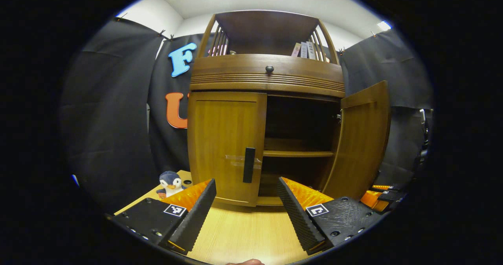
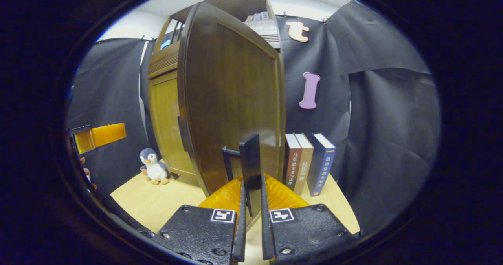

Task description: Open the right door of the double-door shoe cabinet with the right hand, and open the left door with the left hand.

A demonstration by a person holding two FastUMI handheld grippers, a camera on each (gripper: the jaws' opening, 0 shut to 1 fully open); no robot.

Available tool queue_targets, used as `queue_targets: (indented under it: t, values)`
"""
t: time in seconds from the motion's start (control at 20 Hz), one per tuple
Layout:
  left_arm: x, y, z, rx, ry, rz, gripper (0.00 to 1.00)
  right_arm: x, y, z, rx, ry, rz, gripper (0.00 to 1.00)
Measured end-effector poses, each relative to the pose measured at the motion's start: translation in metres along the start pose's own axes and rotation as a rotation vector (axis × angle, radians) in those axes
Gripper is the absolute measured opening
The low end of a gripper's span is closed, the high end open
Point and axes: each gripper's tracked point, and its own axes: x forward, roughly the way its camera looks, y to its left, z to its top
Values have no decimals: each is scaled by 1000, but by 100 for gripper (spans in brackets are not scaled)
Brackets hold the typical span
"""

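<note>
Brown wooden shoe cabinet [image 1: 267,80]; black door handle [image 1: 248,165]; blue-grey, white penguin toy [image 1: 170,183]; light wood table [image 1: 243,233].

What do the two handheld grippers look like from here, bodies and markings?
The left gripper and the right gripper look alike: two wedge-shaped fingers with ribbed inner faces, mounted on textured black blocks fixed with screws. Each block carries a small square black-and-white tag. No cables or sleeves are visible.

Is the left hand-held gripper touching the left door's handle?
Apart. In the left gripper view, the left hand-held gripper is open, and the handle of the closed left door stands beyond its fingertips, with bare table between.
</note>
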Motion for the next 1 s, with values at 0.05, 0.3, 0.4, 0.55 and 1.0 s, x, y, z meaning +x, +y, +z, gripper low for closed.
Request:
queue_targets:
  t: [0.05, 0.3, 0.4, 0.55, 1.0]
  values:
    - [6, -1, -1, 3, 8, -15, 94, -2, -6, 1, 12, -2, -30, 17]
    - [29, -2, -4, 4, 24, -84, 95, -9, -29, 2, 50, 6, -137, 7]
    - [40, -3, -7, 10, 26, -111, 94, -11, -41, 2, 57, 4, -188, 6]
    - [60, 0, -13, 14, 40, -147, 95, -14, -48, 2, 66, 15, -216, 4]
    - [145, 2, -39, 19, 79, -186, 94, -35, -65, 0, 17, 29, -314, 4]
